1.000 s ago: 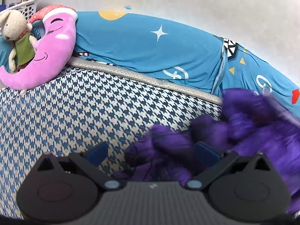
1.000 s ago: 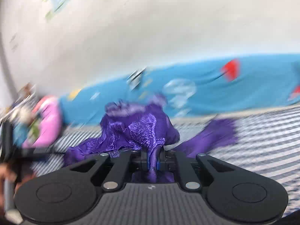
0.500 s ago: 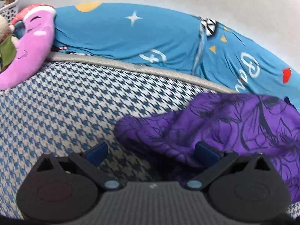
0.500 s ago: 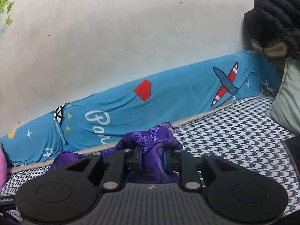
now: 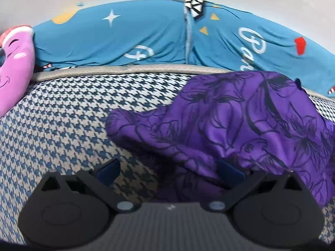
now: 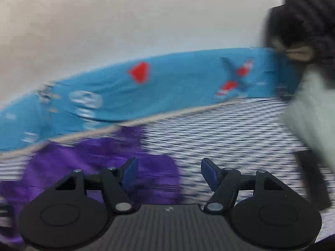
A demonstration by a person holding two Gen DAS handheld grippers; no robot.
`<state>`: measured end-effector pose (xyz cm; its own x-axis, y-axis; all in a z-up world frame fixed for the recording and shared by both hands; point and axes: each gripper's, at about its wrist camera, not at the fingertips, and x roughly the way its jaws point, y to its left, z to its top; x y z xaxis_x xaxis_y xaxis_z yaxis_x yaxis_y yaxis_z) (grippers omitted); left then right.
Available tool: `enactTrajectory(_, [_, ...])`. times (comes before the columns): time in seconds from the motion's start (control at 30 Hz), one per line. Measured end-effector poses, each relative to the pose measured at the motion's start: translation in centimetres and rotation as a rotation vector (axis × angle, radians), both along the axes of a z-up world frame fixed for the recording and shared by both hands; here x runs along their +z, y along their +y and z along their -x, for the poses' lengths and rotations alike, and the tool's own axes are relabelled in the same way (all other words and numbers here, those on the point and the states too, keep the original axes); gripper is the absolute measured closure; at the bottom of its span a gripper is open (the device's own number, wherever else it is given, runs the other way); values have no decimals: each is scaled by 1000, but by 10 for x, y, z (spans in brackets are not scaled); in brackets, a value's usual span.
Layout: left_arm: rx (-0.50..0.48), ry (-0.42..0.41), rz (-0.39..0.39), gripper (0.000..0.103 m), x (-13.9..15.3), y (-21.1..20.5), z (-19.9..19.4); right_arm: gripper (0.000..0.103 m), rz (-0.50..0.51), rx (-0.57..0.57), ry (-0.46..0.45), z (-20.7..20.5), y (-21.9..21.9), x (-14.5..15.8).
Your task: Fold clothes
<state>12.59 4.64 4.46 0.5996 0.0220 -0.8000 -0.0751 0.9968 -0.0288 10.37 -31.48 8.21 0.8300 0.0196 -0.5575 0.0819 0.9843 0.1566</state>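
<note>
I see the purple cloth (image 5: 240, 121) lying bunched on the checked bed (image 5: 62, 125). It stretches from the bed's far edge back toward me, a bit slanted. My left claw (image 5: 169, 170) is spread wide, with one finger (image 5: 229, 170) tucked under the cloth's edge and nothing pinched. My right claw (image 6: 169, 172) is spread too and empty. Only the left view shows the pink moon pillow (image 5: 14, 71). The blurry right view shows a dark jacket (image 6: 303, 23).
</note>
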Motion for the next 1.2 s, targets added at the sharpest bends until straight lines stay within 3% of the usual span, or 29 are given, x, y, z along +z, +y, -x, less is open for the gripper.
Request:
enactTrajectory(0.1, [-18, 15, 7, 0, -3, -3, 1, 36, -83, 116, -41, 3, 13, 3])
enactTrajectory(0.37, [-36, 44, 9, 0, -11, -8, 5, 36, -137, 332, -74, -11, 61, 7])
enactTrajectory(0.57, [-49, 62, 9, 0, -16, -11, 8, 31, -156, 387, -74, -31, 86, 5])
enactTrajectory(0.83, [-67, 82, 5, 0, -20, -13, 10, 19, -112, 438, -151, -60, 115, -1])
enactTrajectory(0.9, [-71, 87, 4, 0, -21, -14, 11, 17, -93, 473, -93, -68, 124, -4])
enactTrajectory(1.03, [-80, 94, -1, 0, -24, -16, 13, 16, -101, 493, -59, -82, 139, -14])
enactTrajectory(1.13, [-92, 94, 1, 0, -26, -17, 14, 17, -82, 501, -38, -88, 150, -23])
enactTrajectory(1.2, [-101, 93, 5, 0, -25, -17, 16, 33, -64, 504, -28, -89, 156, -29])
